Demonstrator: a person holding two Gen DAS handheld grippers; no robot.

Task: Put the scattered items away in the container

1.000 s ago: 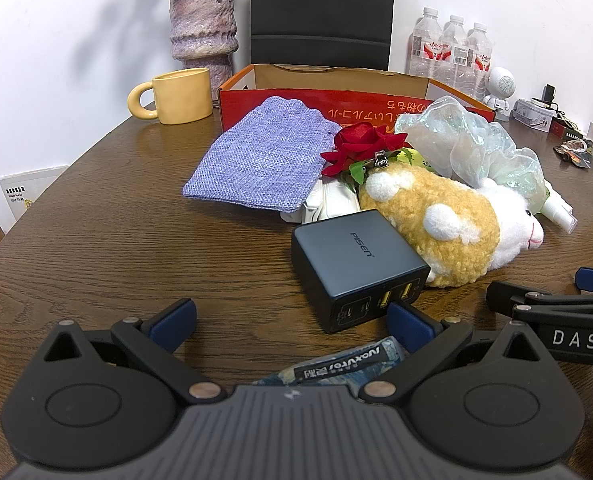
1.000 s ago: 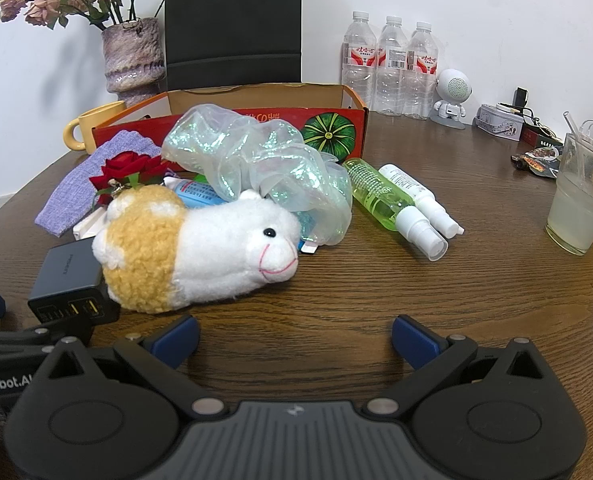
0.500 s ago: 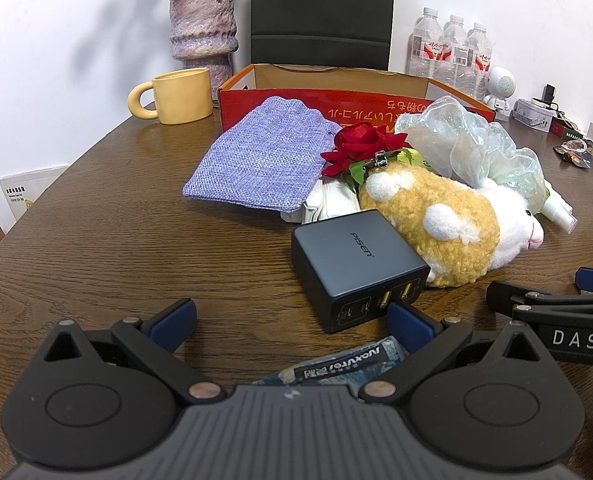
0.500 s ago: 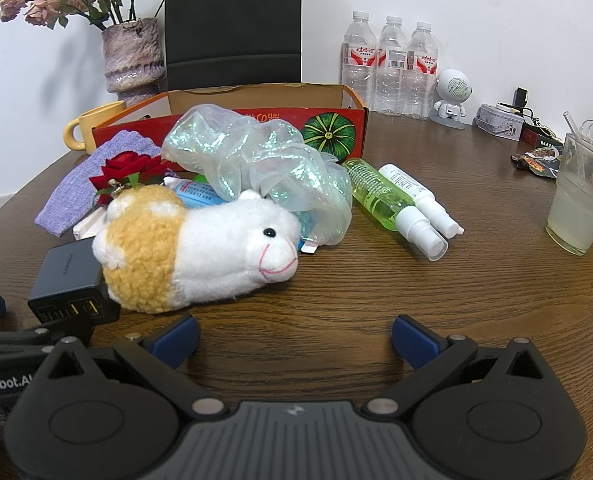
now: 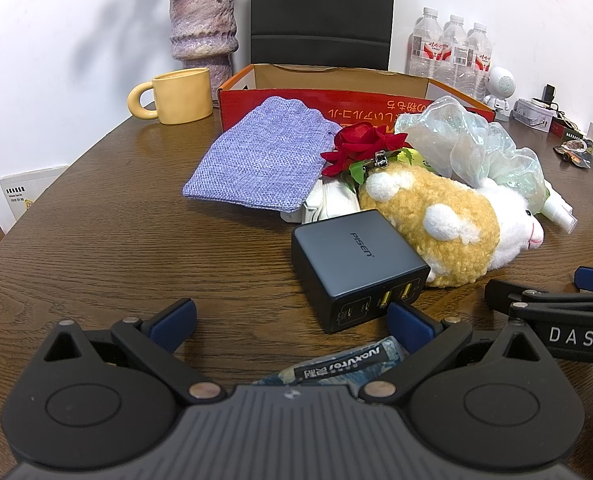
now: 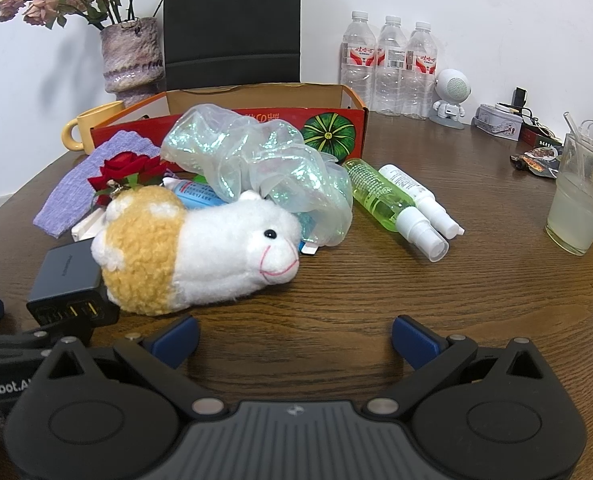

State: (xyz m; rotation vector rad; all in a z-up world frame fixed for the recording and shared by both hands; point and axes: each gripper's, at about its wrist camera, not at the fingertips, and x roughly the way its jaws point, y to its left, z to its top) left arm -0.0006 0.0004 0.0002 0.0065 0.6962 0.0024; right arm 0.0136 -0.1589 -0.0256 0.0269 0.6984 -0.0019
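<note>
An orange cardboard box (image 5: 280, 96) (image 6: 336, 120) stands open at the back of the table. Before it lie a purple knit pouch (image 5: 256, 160), a red fabric rose (image 5: 356, 144), a shiny crumpled bag (image 6: 256, 164), a yellow-and-white plush sheep (image 6: 200, 248) (image 5: 440, 220), a black charger (image 5: 356, 264) (image 6: 68, 284), and two spray bottles (image 6: 396, 204). My left gripper (image 5: 292, 316) is open, low over the table just short of the charger, with a dark packet (image 5: 344, 364) beneath it. My right gripper (image 6: 294, 336) is open and holds nothing, in front of the sheep.
A yellow mug (image 5: 180, 96) and a purple vase (image 5: 202, 24) stand at the back left. Three water bottles (image 6: 388, 64), a small white robot figure (image 6: 450, 96) and a glass of pale drink (image 6: 578, 212) are on the right. A black chair (image 5: 320, 12) is behind the box.
</note>
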